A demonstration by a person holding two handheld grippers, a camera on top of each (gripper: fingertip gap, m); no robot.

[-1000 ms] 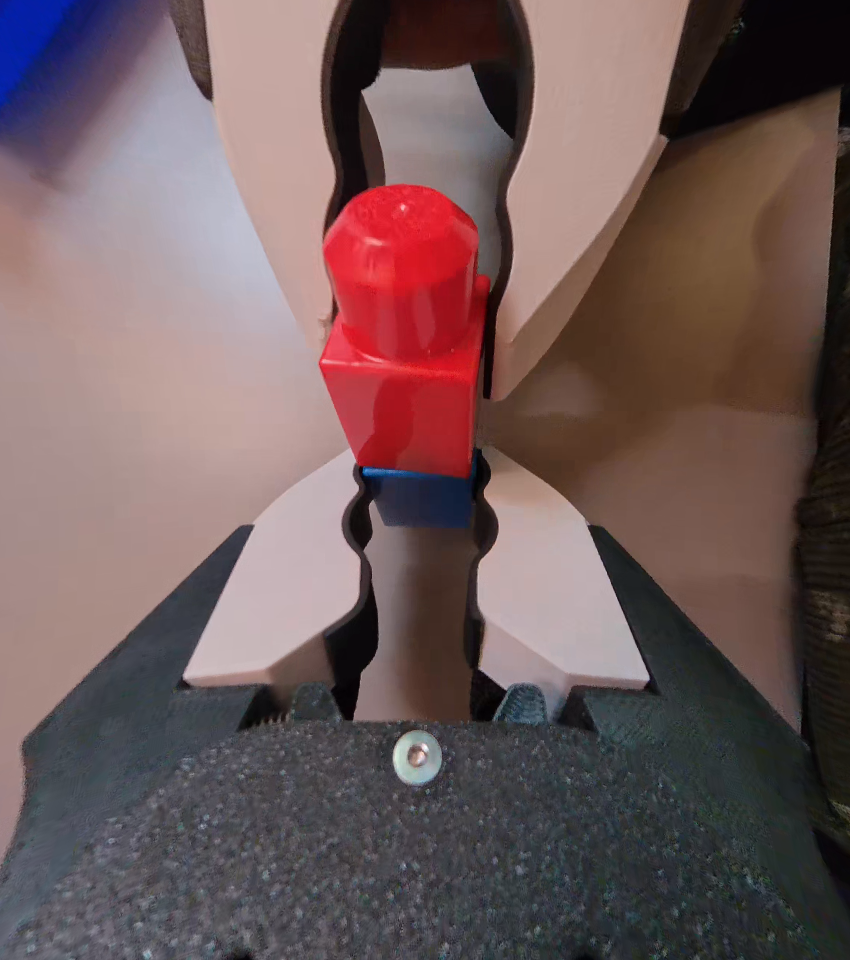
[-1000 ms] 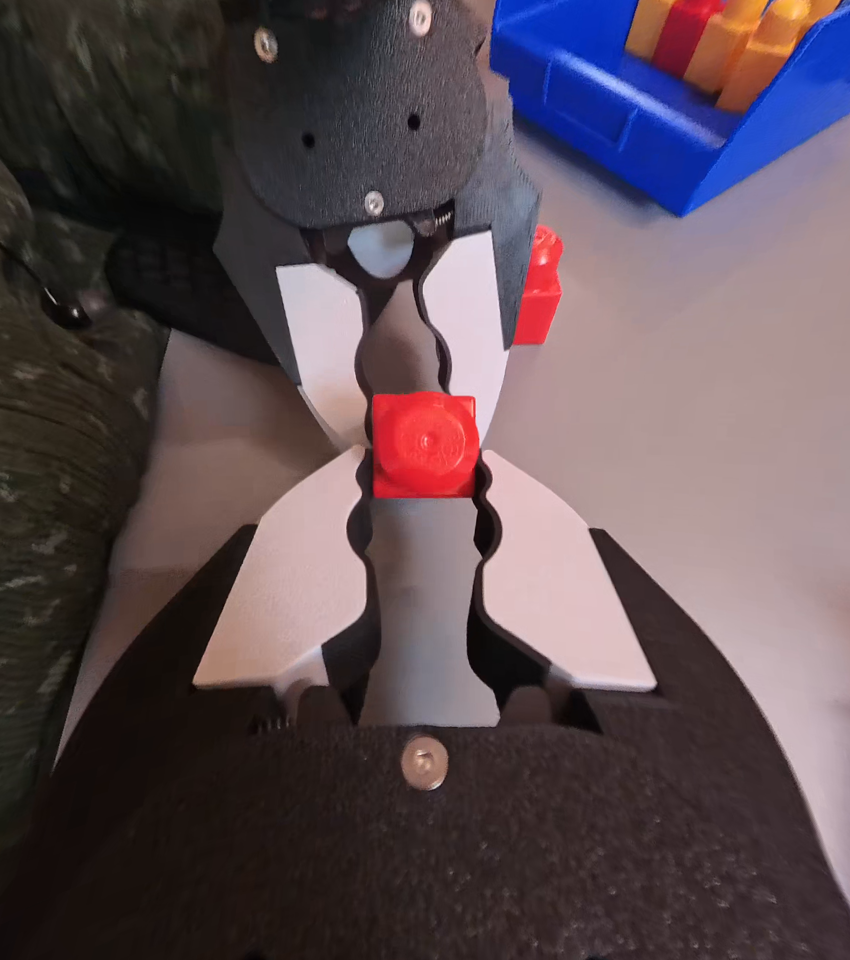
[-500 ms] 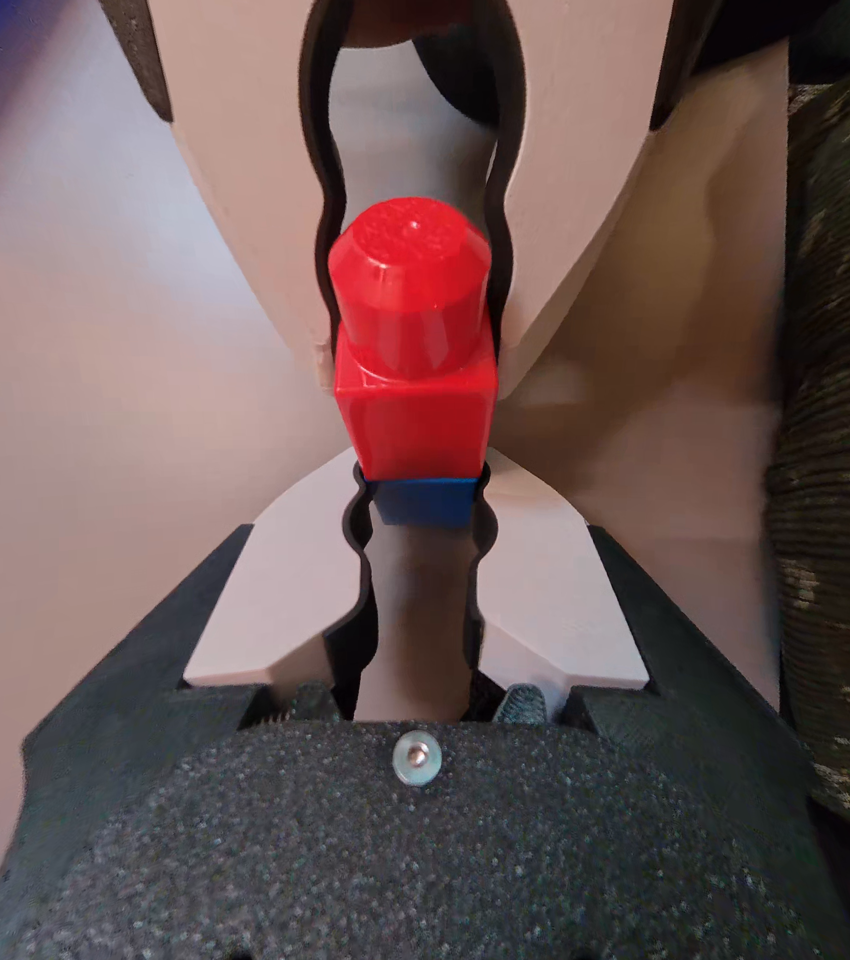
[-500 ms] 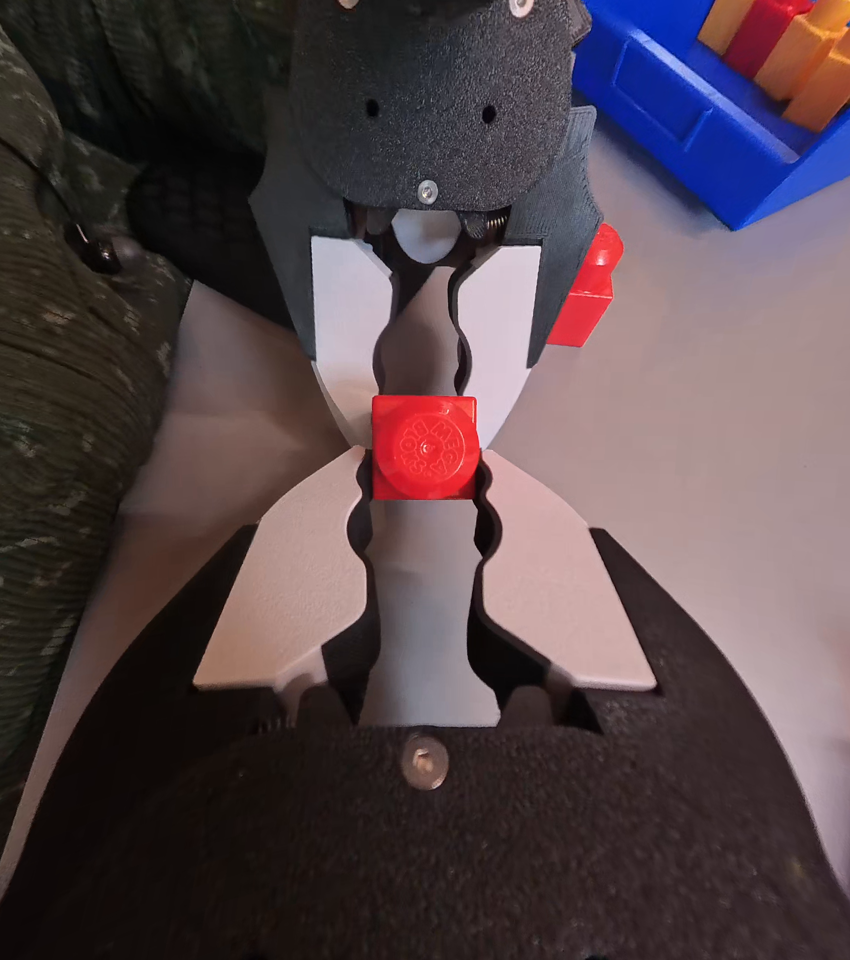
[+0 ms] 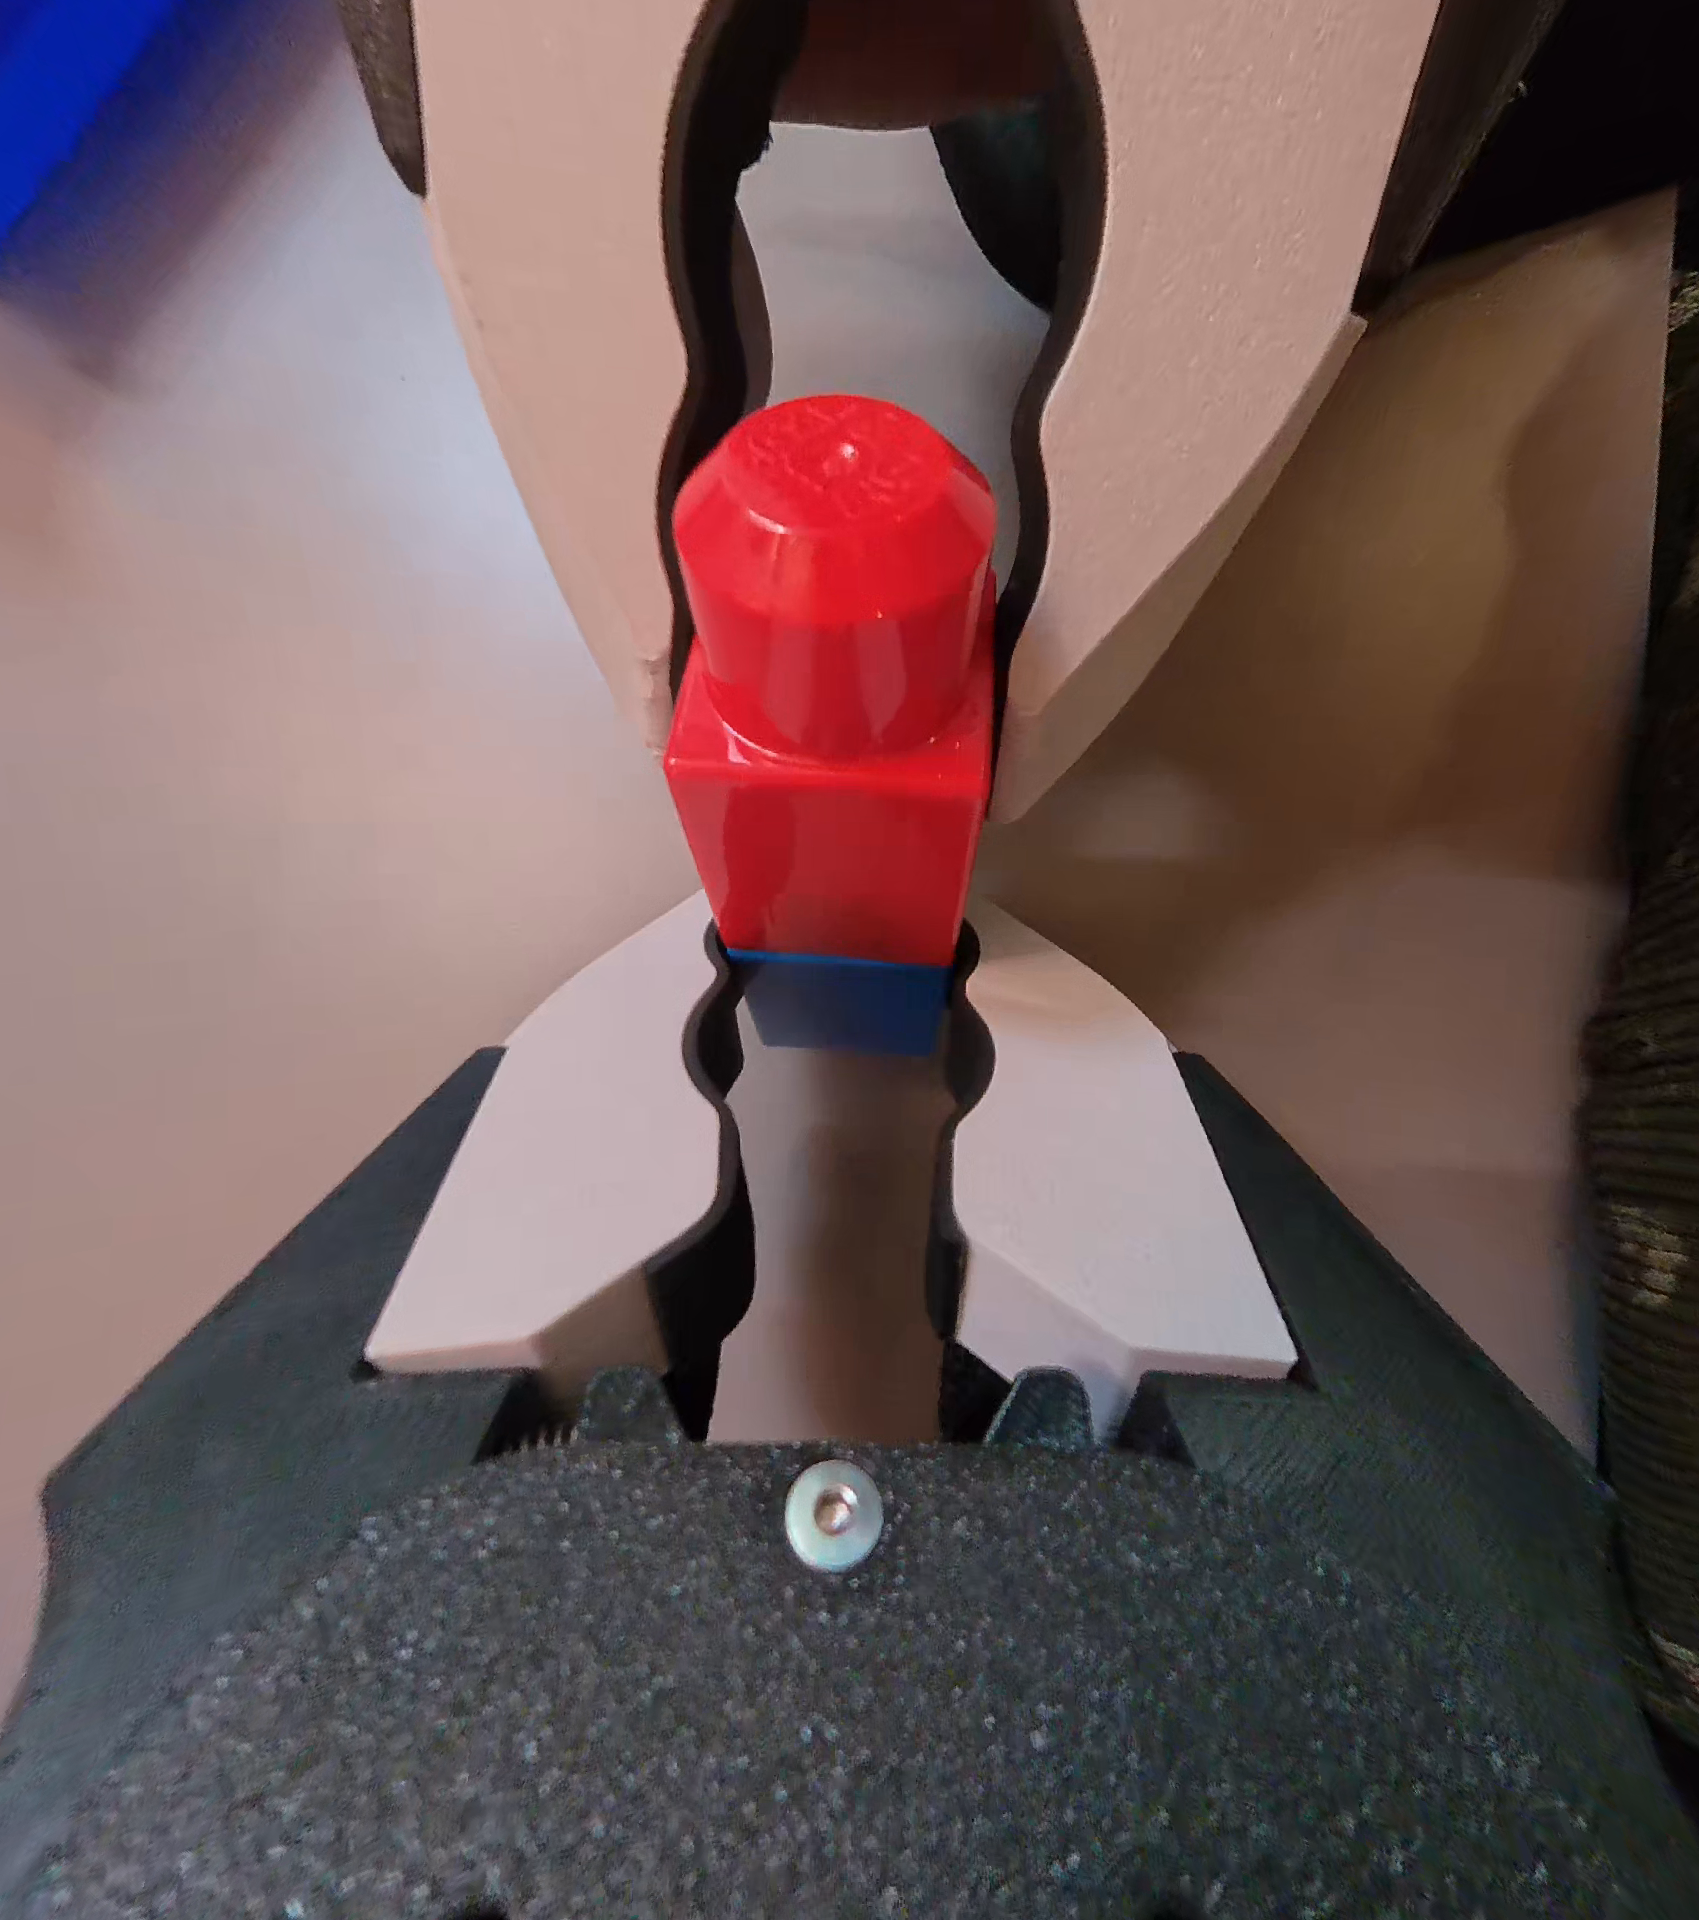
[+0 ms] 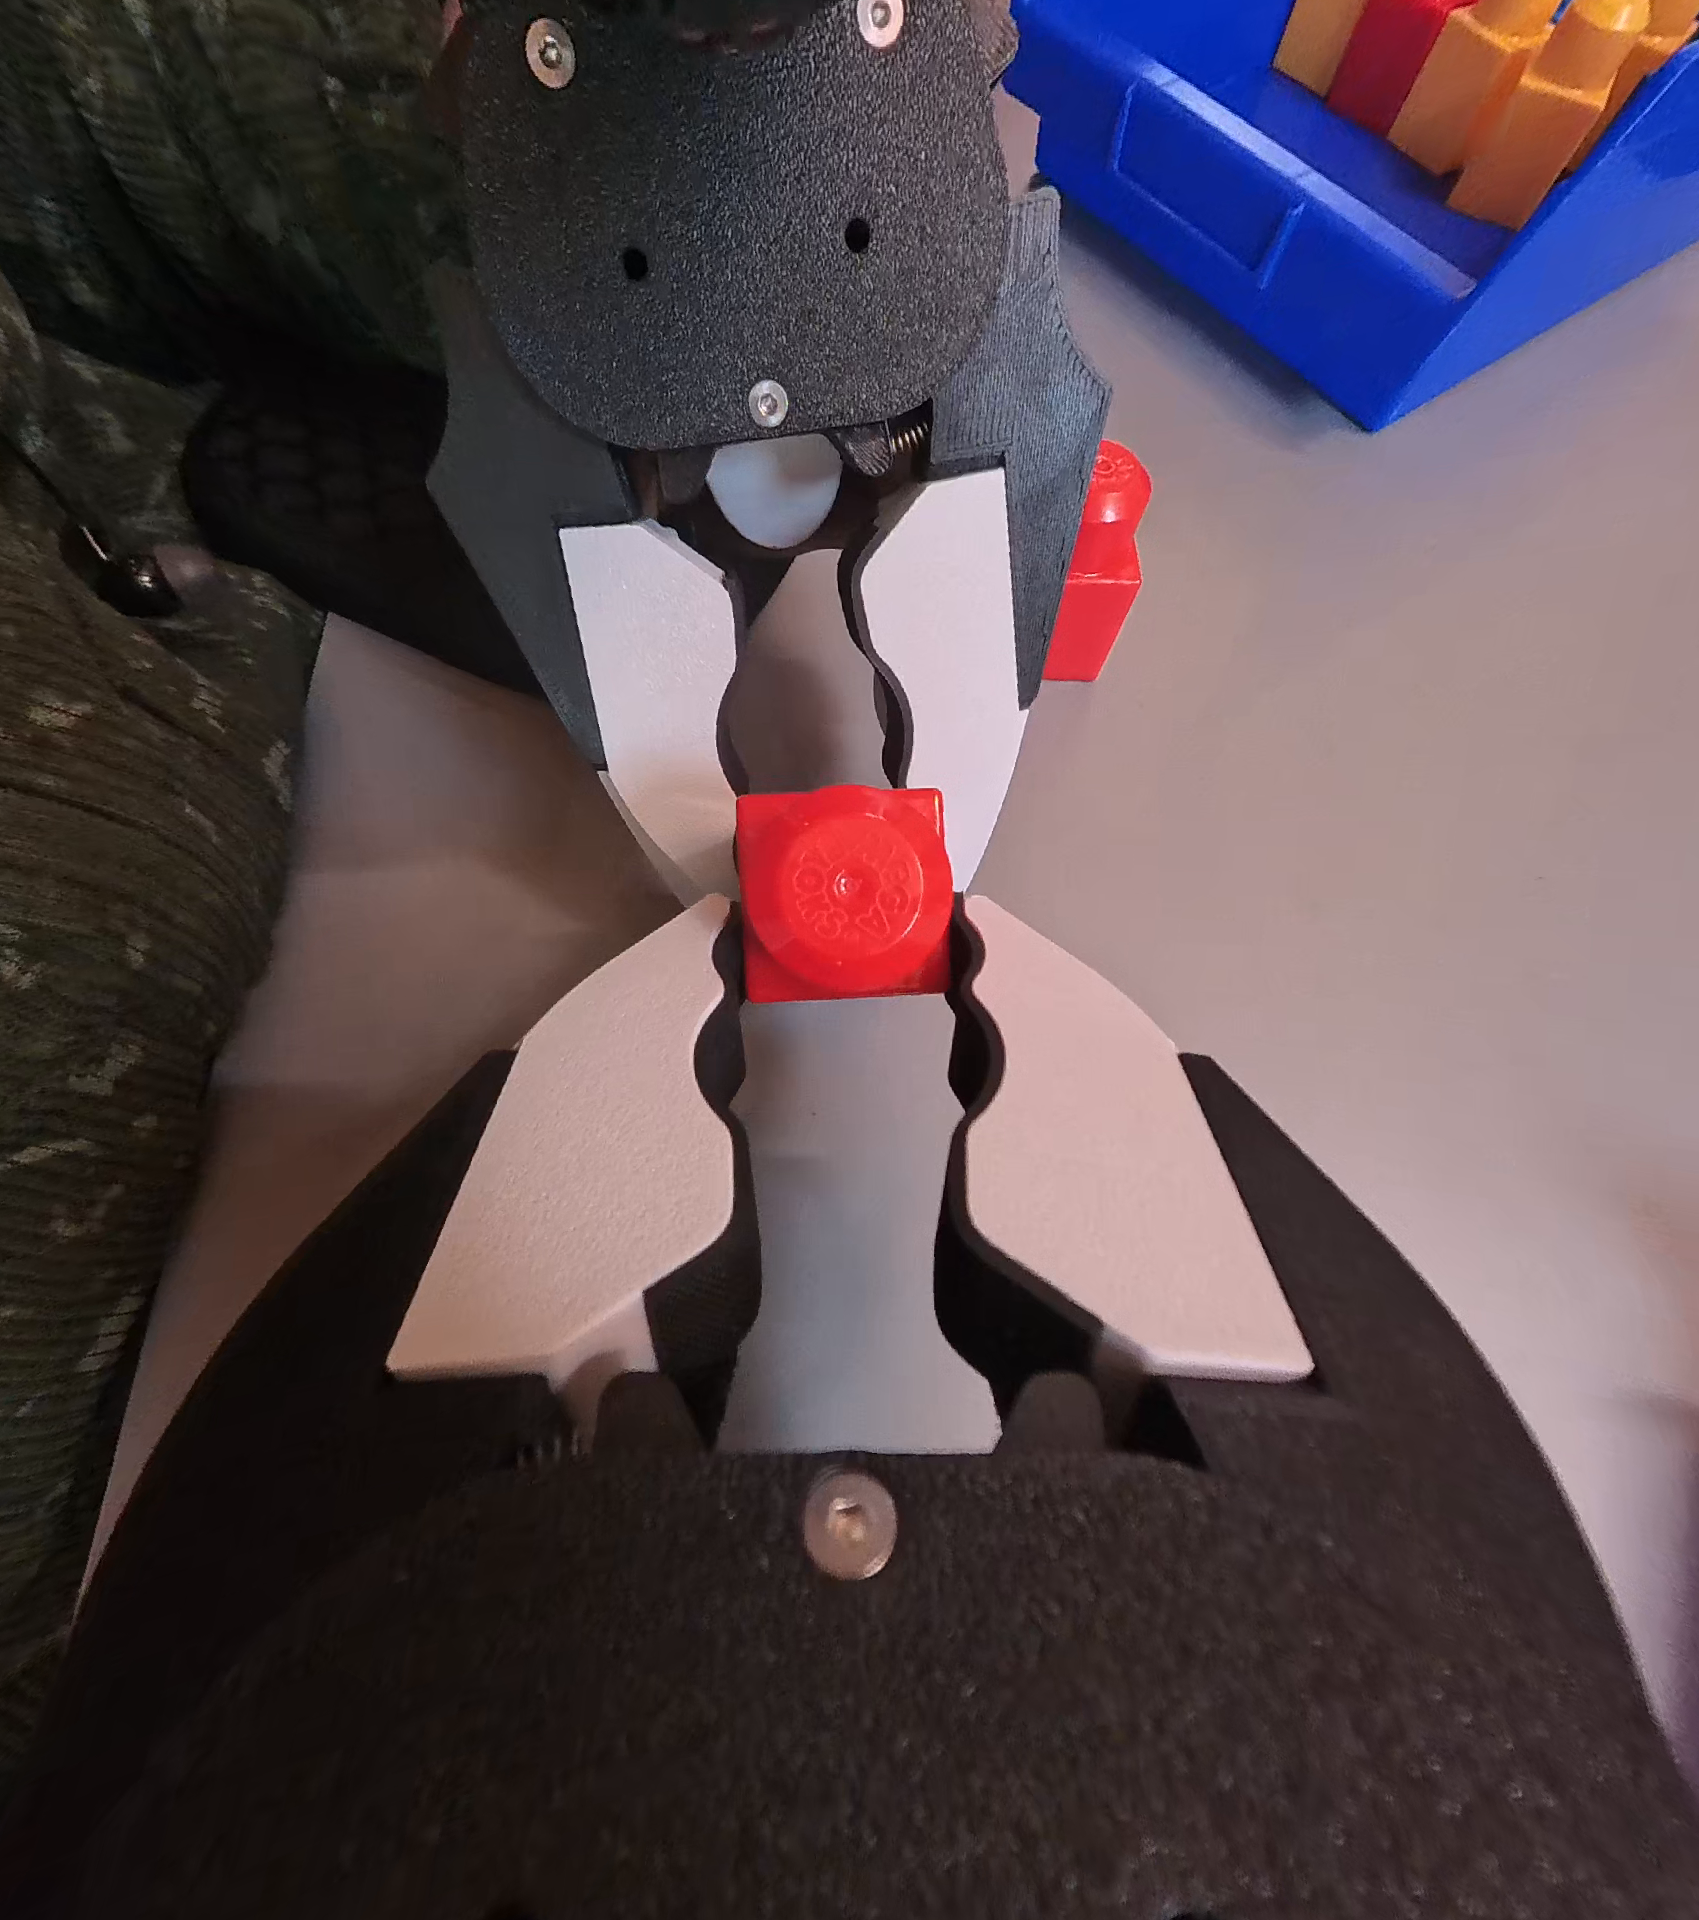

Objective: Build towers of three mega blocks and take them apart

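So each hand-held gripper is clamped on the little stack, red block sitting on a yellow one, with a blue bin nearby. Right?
Nearly. The left wrist view shows the red block sitting on a blue block, not yellow. The rest holds.

Opposed close wrist views, shared red block (image 5: 829,831)

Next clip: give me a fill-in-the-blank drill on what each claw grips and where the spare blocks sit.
1. The left claw is shut on a ____ block, stacked under the red block.
2. The right claw is shut on the ____ block of that stack.
3. Orange and red blocks stand in a ____ bin on the table.
4. Another loose ____ block stands on the table behind the left claw.

Missing words: blue; red; blue; red
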